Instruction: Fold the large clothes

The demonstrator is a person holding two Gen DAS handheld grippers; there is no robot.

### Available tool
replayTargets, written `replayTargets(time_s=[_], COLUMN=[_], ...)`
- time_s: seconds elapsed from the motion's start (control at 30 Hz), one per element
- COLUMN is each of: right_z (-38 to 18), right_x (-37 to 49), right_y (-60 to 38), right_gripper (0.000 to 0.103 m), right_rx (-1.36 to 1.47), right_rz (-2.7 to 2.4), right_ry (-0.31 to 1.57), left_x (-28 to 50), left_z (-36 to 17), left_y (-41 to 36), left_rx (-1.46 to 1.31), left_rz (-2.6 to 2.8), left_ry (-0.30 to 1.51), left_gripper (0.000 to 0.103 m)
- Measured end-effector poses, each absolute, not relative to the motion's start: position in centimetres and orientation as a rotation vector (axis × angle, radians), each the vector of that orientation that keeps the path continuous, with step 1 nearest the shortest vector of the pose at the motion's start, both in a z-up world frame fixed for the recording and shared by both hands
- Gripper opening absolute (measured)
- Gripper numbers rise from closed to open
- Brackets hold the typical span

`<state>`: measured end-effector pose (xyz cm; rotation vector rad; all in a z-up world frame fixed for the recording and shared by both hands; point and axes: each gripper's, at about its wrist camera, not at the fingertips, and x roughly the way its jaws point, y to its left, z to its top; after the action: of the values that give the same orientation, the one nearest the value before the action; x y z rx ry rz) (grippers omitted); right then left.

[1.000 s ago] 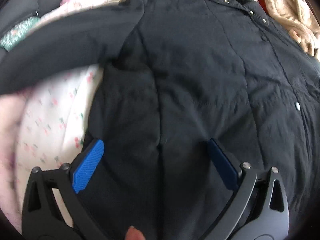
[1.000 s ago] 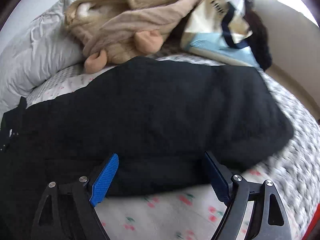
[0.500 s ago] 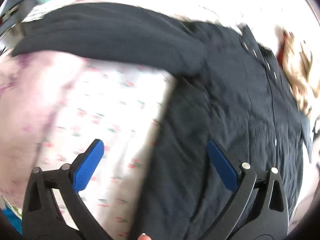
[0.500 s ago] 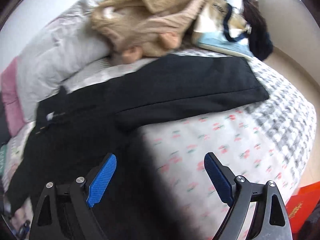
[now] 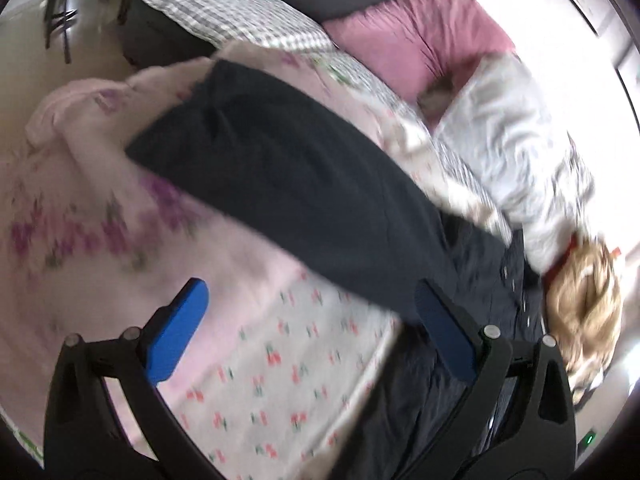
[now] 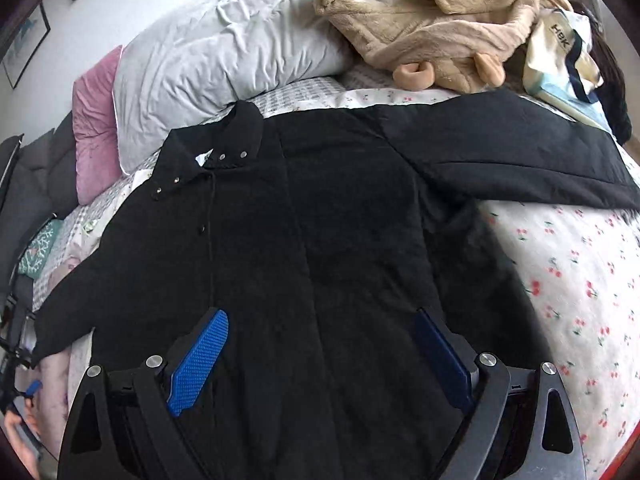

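A large black quilted jacket [image 6: 320, 240] lies spread front up on the bed, collar with snaps toward the pillows, both sleeves stretched out sideways. My right gripper [image 6: 320, 344] is open and empty, hovering over the jacket's lower body. My left gripper [image 5: 316, 320] is open and empty above the cherry-print sheet [image 5: 280, 360], just below the jacket's left sleeve [image 5: 280, 184], which runs diagonally across the left wrist view. The other sleeve [image 6: 520, 160] lies at the right of the right wrist view.
A grey-white pillow [image 6: 224, 52] and a pink pillow [image 6: 96, 136] lie at the head of the bed. A beige fleece garment [image 6: 432, 12] and a bag [image 6: 560, 60] sit at the back right. A pink floral blanket [image 5: 80, 200] is bunched near the left sleeve.
My left gripper has swung left from over the jacket body to beside its left sleeve. My right gripper has swung from the right sleeve to over the jacket's body. Both stayed open.
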<state>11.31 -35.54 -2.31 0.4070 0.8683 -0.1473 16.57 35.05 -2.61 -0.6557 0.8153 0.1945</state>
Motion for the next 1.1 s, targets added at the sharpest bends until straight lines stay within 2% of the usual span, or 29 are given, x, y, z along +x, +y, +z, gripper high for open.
replayTargets(time_s=[0.1,0.27,0.4,0.43,0.47,0.53,0.6,0.77,0.97,1.1], right_z=[-2.6,-3.2,-3.8,-4.0,-4.2,-4.4,-4.5,-4.7,-4.4,-4.1], right_x=[12.4,13.8,14.8,14.8,14.9,15.0,15.0,15.0,14.8,14.6], right_y=[-35.0,-34.7,-34.4,-34.5,-34.5,-34.7,-34.9,-35.1,-34.7,-34.4], right_gripper=[0.095,0.095,0.095,0.095,0.095,0.095,0.095,0.095,0.095,0.095], right_rx=[0.405,0.399,0.374,0.367,0.362,0.357,0.355,0.352,0.348,0.344], right_rz=[-0.116,-0.110,-0.114,-0.118,-0.122,-0.129,-0.136,-0.143,-0.125,-0.110], right_ry=[0.849,0.853,0.874,0.878,0.883,0.888,0.890,0.894,0.888,0.879], left_x=[18.1,20.2,20.6,20.6,20.7,20.6,20.4,20.5,21.0,21.3], left_z=[-3.4,-5.7,-6.2,-6.0,-5.7,-5.0,-3.6,1.9,8.8,11.2], left_y=[36.7,39.3,40.3,40.4,40.5,40.8,40.7,36.7,27.8,21.2], left_rx=[-0.672,-0.728,-0.733,-0.728,-0.713,-0.724,-0.744,-0.621,-0.488,-0.441], left_rz=[0.244,0.336,0.382,0.397,0.424,0.426,0.397,0.277,0.034,-0.122], left_ry=[0.788,0.781,0.719,0.702,0.685,0.652,0.585,0.438,0.333,0.322], left_gripper=[0.097,0.077,0.073,0.064,0.042,0.015,0.012,0.011,0.011,0.010])
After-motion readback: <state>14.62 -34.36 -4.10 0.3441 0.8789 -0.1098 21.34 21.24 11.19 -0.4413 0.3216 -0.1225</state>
